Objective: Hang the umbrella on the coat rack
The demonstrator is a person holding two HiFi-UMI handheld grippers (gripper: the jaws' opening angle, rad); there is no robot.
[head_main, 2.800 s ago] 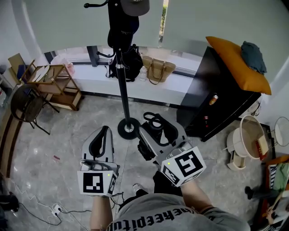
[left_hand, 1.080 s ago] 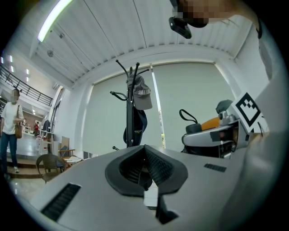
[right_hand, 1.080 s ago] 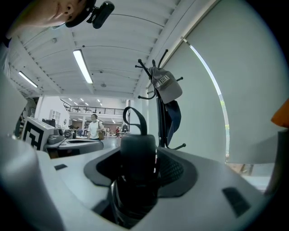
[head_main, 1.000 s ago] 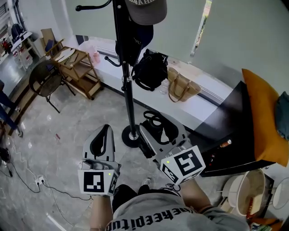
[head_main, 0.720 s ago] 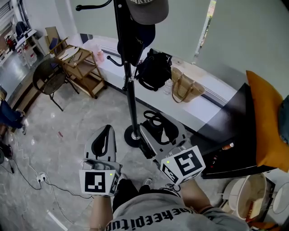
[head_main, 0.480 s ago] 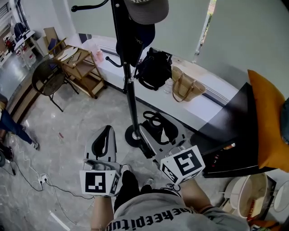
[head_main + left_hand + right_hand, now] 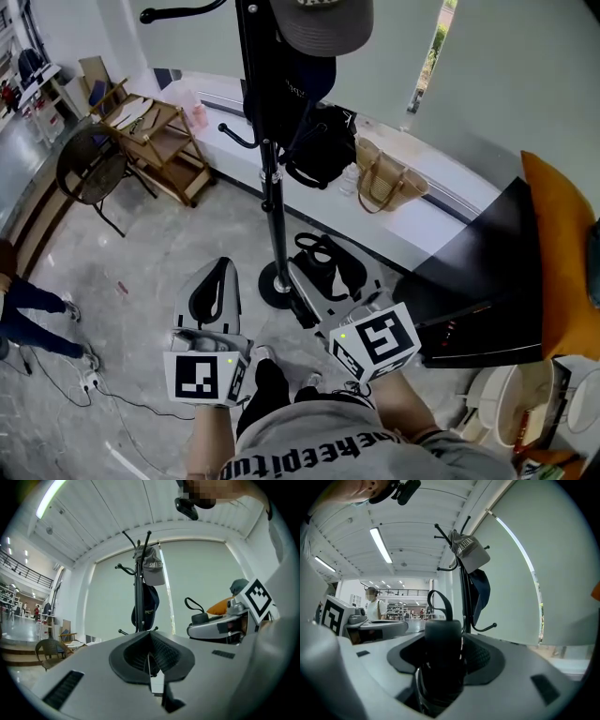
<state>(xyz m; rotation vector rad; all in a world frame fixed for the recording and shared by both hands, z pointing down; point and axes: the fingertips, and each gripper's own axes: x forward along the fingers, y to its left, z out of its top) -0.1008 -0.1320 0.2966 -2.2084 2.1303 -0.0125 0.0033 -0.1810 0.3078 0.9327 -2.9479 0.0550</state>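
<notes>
The black coat rack stands just ahead of me, its round base on the grey floor. A grey cap and a dark bag hang from it. My right gripper is shut on a folded black umbrella, whose handle with its wrist loop sticks out past the jaws. In the right gripper view the rack rises right behind the handle. To the left of the base my left gripper is shut with nothing in it; the left gripper view shows its jaws meeting below the rack.
A wooden shelf cart and a round chair stand at the left. A black bag and a tan handbag rest on the white sill. A black cabinet with an orange cushion is at the right. A person's legs are at the far left.
The view has swung left and closed in on the rack, so the cap and hooks look larger. A person has walked in at the left. Both grippers keep their pose.
</notes>
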